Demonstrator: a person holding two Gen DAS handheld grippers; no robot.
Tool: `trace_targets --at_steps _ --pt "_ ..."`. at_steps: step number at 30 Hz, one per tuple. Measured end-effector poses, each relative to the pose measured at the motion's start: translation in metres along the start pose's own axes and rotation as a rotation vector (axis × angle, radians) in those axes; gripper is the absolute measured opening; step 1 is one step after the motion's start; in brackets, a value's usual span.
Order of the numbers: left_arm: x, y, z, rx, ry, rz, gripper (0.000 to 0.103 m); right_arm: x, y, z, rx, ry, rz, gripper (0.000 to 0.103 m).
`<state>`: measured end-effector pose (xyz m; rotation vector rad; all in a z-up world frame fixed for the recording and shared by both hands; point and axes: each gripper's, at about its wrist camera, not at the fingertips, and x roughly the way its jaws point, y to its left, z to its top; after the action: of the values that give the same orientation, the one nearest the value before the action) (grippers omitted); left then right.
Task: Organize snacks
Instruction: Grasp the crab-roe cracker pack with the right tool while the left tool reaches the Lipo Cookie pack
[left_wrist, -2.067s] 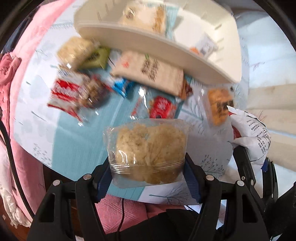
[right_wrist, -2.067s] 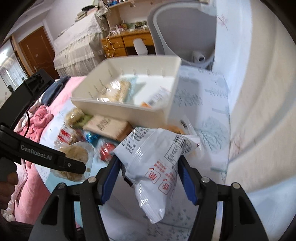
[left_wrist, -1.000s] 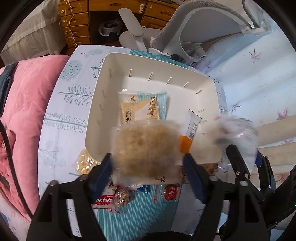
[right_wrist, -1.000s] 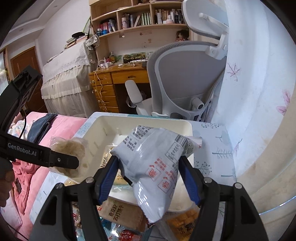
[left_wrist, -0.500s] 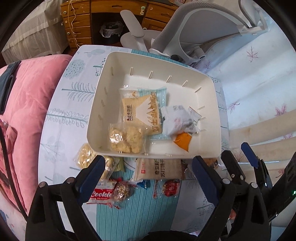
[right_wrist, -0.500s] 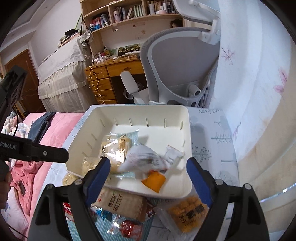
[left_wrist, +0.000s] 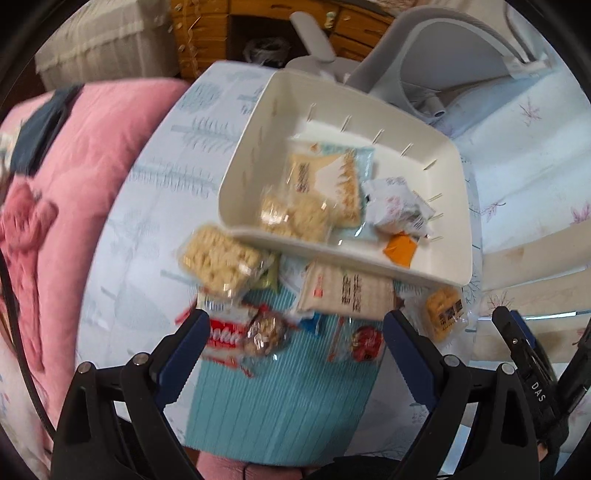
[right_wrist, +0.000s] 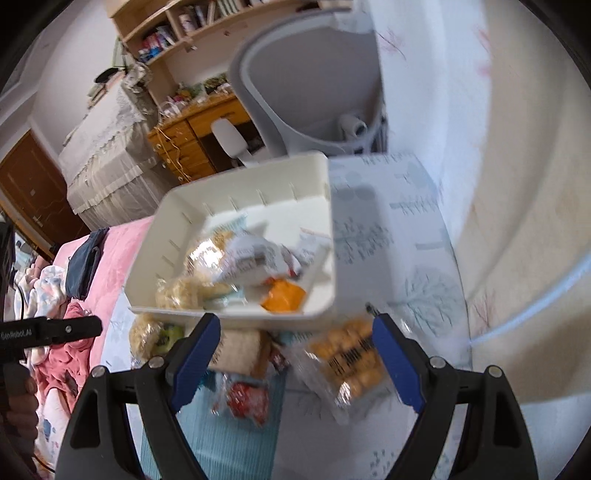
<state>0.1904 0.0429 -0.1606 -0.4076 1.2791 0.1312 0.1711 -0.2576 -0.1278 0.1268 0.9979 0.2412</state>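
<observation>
A white bin (left_wrist: 448, 155) stands on the table. It holds a clear pack of crumbly cakes (left_wrist: 295, 218), a cracker pack (left_wrist: 325, 177), a white crumpled bag (left_wrist: 395, 206) and a small orange pack (left_wrist: 399, 251). Loose snacks lie in front of the bin: a pale cracker block (left_wrist: 218, 258), a red cookie pack (left_wrist: 225, 336), a beige long pack (left_wrist: 347, 291) and an orange puff pack (right_wrist: 351, 362). My left gripper (left_wrist: 295, 325) hovers open and empty over the cookie pack. My right gripper (right_wrist: 295, 325) is open above the orange puff pack, not touching it.
A teal ribbed mat (left_wrist: 280, 402) lies under the loose snacks at the table's near edge. A pink quilt (left_wrist: 74, 177) borders the left side. Behind the bin stand a grey office chair (right_wrist: 306, 92) and a wooden desk (right_wrist: 192, 136). A pale wall (right_wrist: 517, 184) closes the right.
Both grippers let go of their packs, and the cake pack and white bag now lie in the bin. Both hands then drew back and down over the loose snacks.
</observation>
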Motion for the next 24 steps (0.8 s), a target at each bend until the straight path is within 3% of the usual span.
trace_targets --at_steps 8,15,24 --pt "0.013 0.028 -0.035 -0.094 0.026 0.032 0.094 0.01 -0.027 -0.017 0.087 0.101 0.026 0.085" --pt "0.023 0.047 -0.05 -0.138 0.031 0.041 0.094 0.033 -0.053 -0.024 0.262 0.218 0.073 0.085" --pt "0.045 0.062 -0.045 -0.057 0.03 0.085 0.094 0.06 -0.066 -0.036 0.444 0.296 0.096 0.089"
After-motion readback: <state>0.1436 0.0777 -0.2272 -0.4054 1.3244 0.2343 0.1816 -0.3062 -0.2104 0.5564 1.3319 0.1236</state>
